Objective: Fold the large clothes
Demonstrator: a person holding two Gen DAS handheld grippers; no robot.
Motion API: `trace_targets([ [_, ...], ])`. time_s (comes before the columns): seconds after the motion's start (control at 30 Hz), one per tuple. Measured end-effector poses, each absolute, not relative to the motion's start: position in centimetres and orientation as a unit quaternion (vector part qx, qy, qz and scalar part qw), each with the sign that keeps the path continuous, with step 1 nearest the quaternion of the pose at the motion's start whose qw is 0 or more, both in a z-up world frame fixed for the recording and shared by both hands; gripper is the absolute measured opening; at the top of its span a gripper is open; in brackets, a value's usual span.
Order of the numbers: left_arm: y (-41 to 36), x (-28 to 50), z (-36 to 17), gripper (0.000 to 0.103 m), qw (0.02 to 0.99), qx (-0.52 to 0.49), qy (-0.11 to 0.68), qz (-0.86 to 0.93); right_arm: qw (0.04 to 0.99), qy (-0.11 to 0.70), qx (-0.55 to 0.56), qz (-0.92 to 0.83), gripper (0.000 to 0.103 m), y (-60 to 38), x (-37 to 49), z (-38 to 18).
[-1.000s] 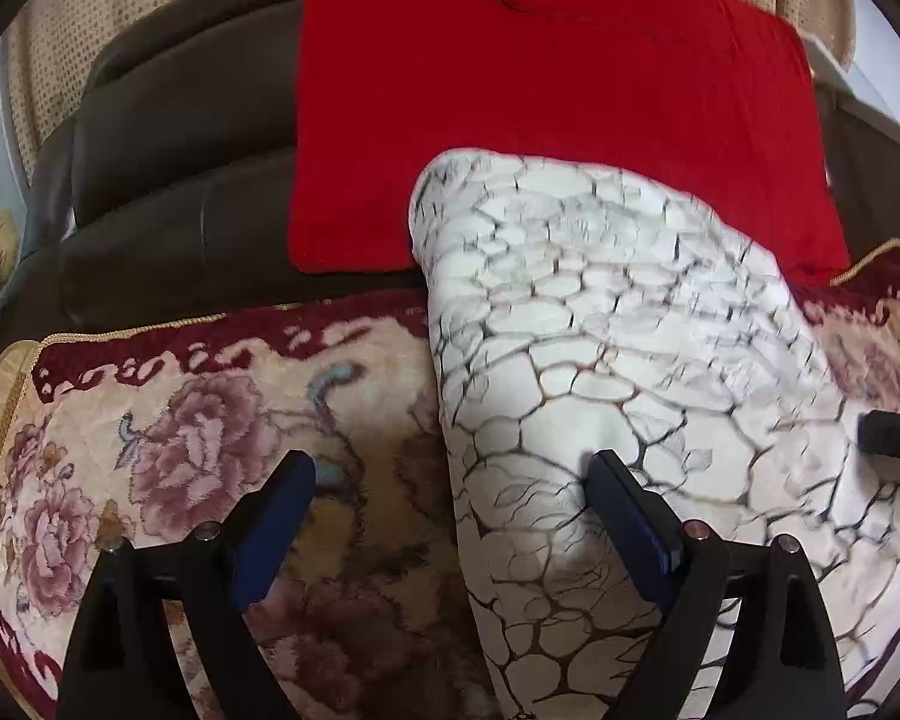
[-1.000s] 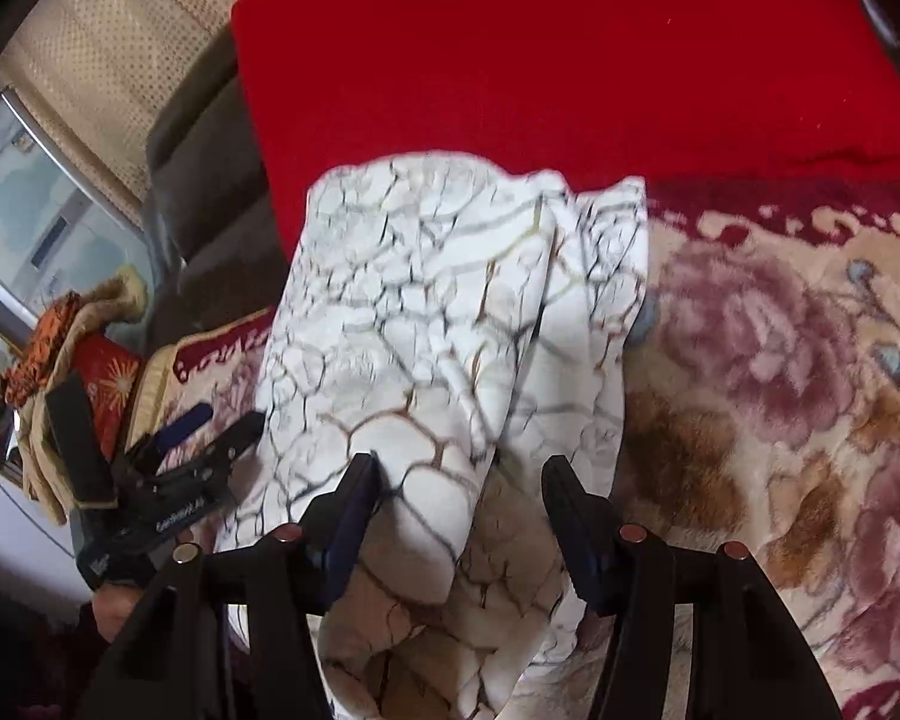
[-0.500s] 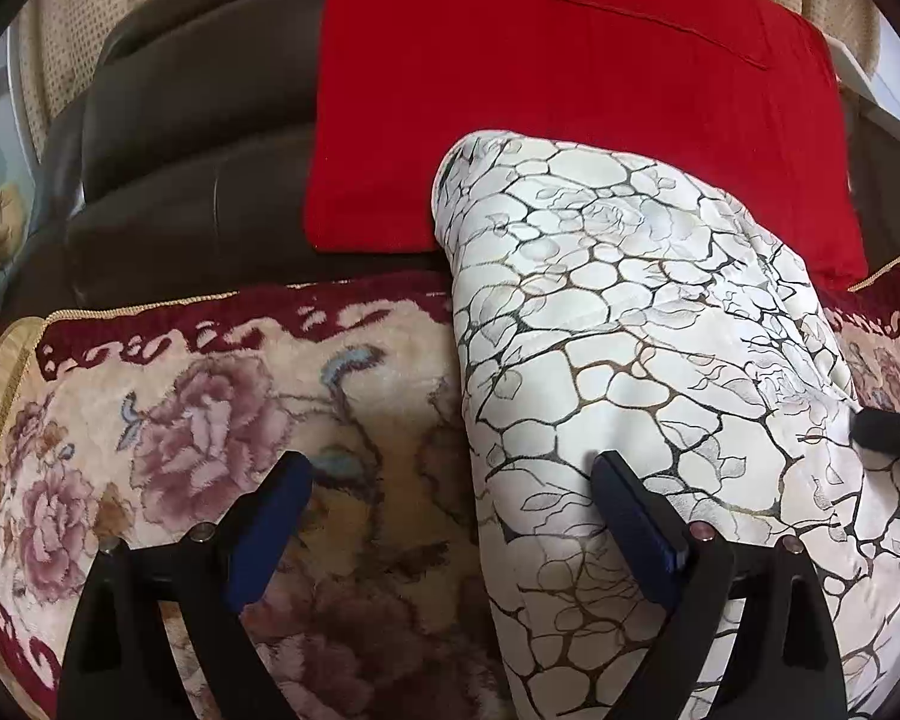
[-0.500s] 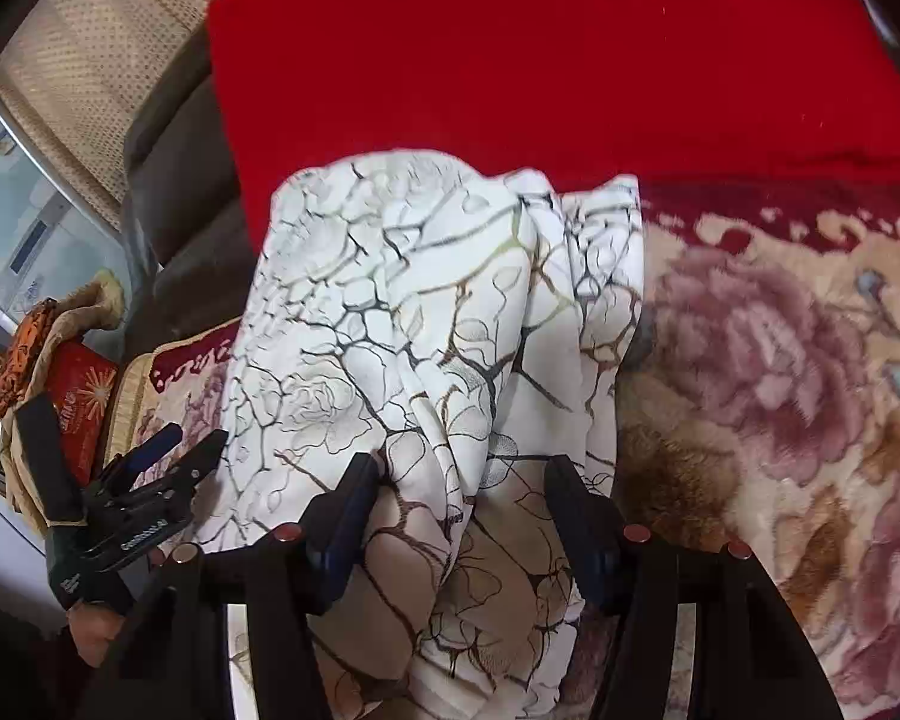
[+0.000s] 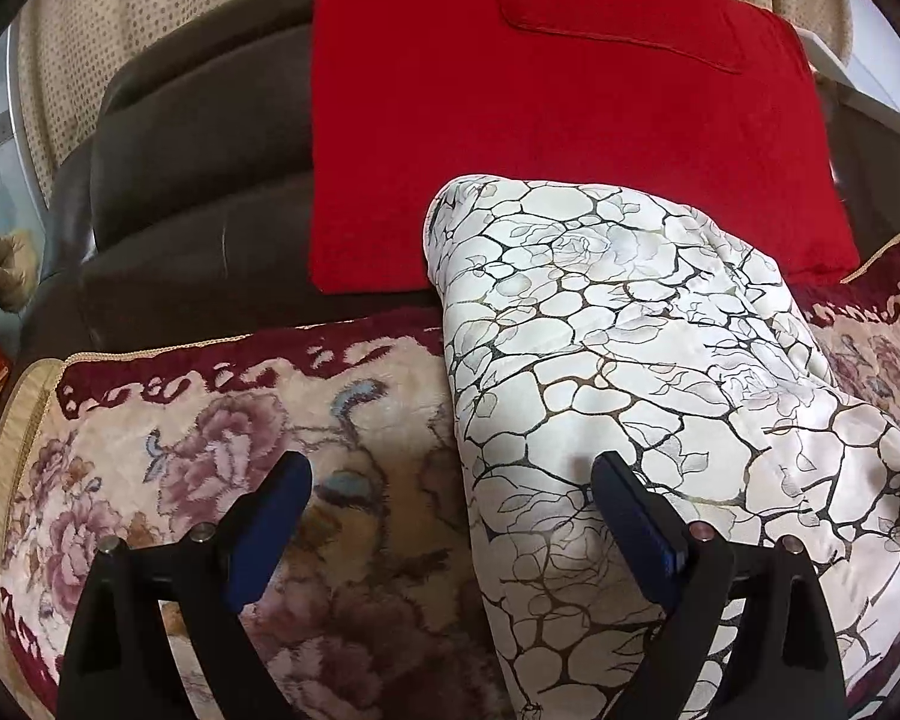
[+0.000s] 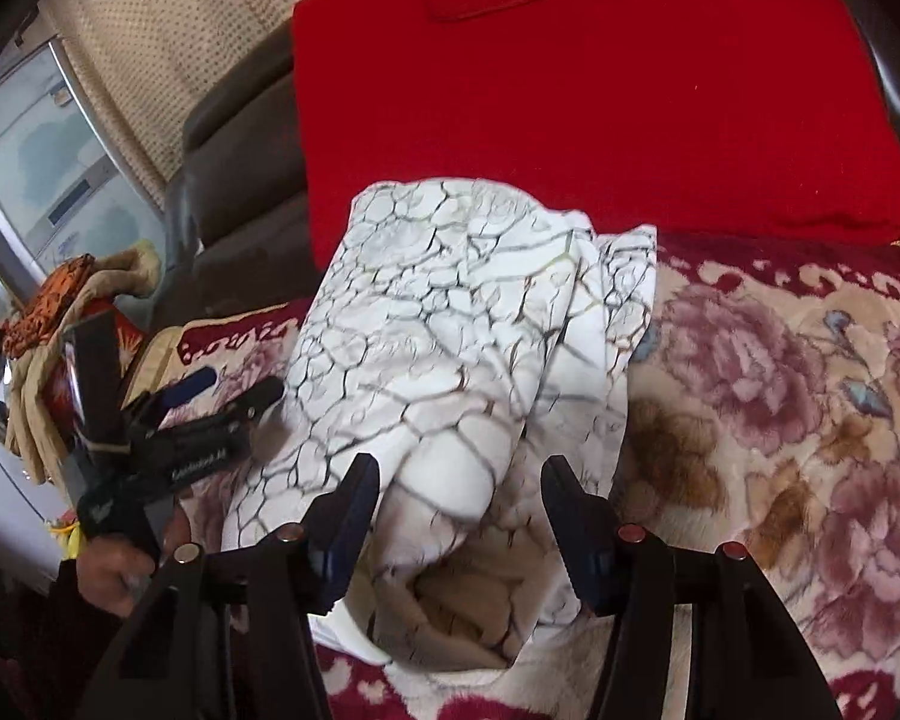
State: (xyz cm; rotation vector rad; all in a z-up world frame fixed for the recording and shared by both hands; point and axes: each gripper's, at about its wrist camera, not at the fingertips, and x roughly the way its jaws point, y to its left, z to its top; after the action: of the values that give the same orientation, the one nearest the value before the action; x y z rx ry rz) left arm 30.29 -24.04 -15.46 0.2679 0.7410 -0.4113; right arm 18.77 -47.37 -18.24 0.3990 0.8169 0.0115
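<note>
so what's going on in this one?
A person with a handheld claw in each hand is folding a white garment with a dark crackle print on a floral plush seat cover, in front of a red cushion. The left claw is open, straddling the garment's left edge. The right claw stands open around a bunched part of the cloth; its jaws have just been closing slightly. The garment looks partly folded into a long bundle.

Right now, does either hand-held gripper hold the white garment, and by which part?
Neither holds it. The left hand-held gripper and right hand-held gripper stand open over the white garment.
</note>
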Motion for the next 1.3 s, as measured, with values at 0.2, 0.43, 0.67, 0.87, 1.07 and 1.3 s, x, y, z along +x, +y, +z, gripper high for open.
trace_targets([
  [0.2, -24.0, 30.5, -15.5, 0.094, 0.902, 0.128, 0.361, -0.198, 0.874, 0.441, 0.202, 0.002, 0.058, -47.4, 19.8, -21.3],
  [0.43, -24.2, 30.8, -16.0, 0.094, 0.899, 0.130, 0.370, -0.197, 0.870, 0.449, 0.205, 0.006, 0.058, -47.5, 20.2, -22.4],
  [0.67, -24.3, 30.7, -16.1, 0.094, 0.899, 0.129, 0.370, -0.194, 0.869, 0.450, 0.207, 0.009, 0.059, -47.7, 20.2, -21.9],
  [0.87, -23.9, 31.0, -16.0, 0.094, 0.902, 0.122, 0.370, -0.186, 0.890, 0.415, 0.190, -0.006, 0.059, -48.7, 21.6, -18.4],
  [1.07, -22.8, 32.3, -16.0, 0.094, 0.909, 0.101, 0.372, -0.161, 0.897, 0.406, 0.173, -0.012, 0.059, -50.5, 27.2, -16.3],
  [1.3, -22.8, 33.5, -16.9, 0.094, 0.906, 0.101, 0.384, -0.147, 0.898, 0.411, 0.155, -0.023, 0.059, -51.0, 33.1, -17.3],
])
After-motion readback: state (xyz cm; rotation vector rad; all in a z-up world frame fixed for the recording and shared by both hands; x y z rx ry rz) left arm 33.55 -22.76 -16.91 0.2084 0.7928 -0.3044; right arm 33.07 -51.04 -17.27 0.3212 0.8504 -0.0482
